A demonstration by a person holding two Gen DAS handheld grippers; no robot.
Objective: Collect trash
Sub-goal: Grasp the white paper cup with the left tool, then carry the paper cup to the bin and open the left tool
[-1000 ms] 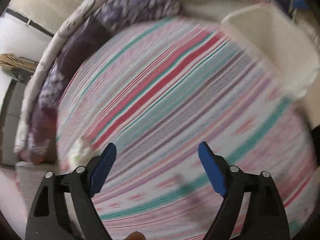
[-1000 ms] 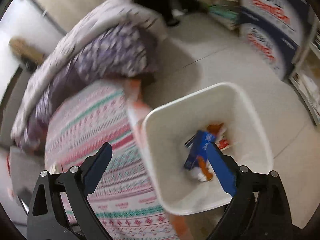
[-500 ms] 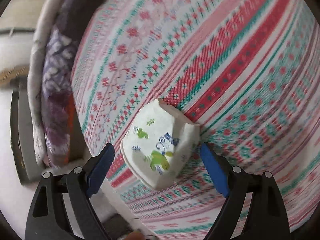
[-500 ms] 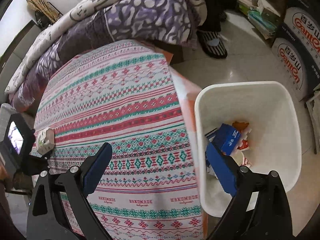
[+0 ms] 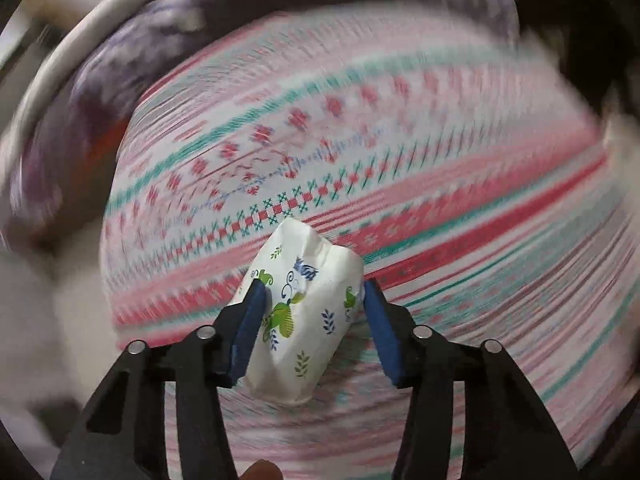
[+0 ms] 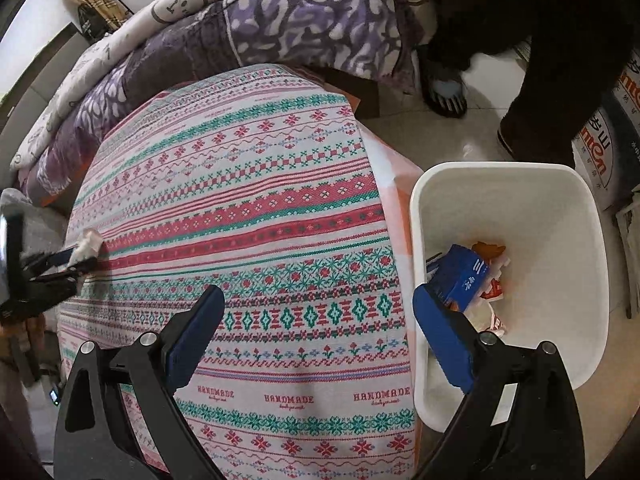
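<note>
- Trash here is a white pack (image 5: 304,312) printed with green leaves and blue curls (a soft tissue-type packet, crumpled at its far end), lying on the cloth (image 5: 400,168) at the corner farthest from the bin (image 6: 560,184).
- Left gripper (image 5: 312,312) points steeply down with the pack between its blue pads; its jaws are closing.
- Left pad (image 5: 250,320) lies against the pack's side, and the right pad (image 5: 380,328) meets its other edge, so the grip looks made.
- From the right wrist view, the left gripper (image 6: 80,258) shows small at the cloth's edge opposite the bin, the pack (image 6: 86,246) sticking out white beyond its tips.
- Cloth is woven in red, teal and white bands, with "HANDMADE" printed along the edge nearest the right camera.
- Right gripper (image 6: 316,320) hangs spread wide with nothing between its fingers, over the cloth's bin-side edge; one pad sits over the cloth, the other over the bin's rim.
- Bin is white, standing on the pale floor (image 6: 420,132) just beside the cloth's edge.
- Inside the bin lie a blue box (image 6: 464,276) and orange and white scraps (image 6: 490,250) (details of the scraps are hard to read).
- Beyond the cloth, away from the bin's near side, a purple-patterned quilt (image 6: 300,28) is heaped.
- Past the bin a person's dark trouser leg (image 6: 552,80) and a slippered foot (image 6: 446,96) stand on the floor.
</note>
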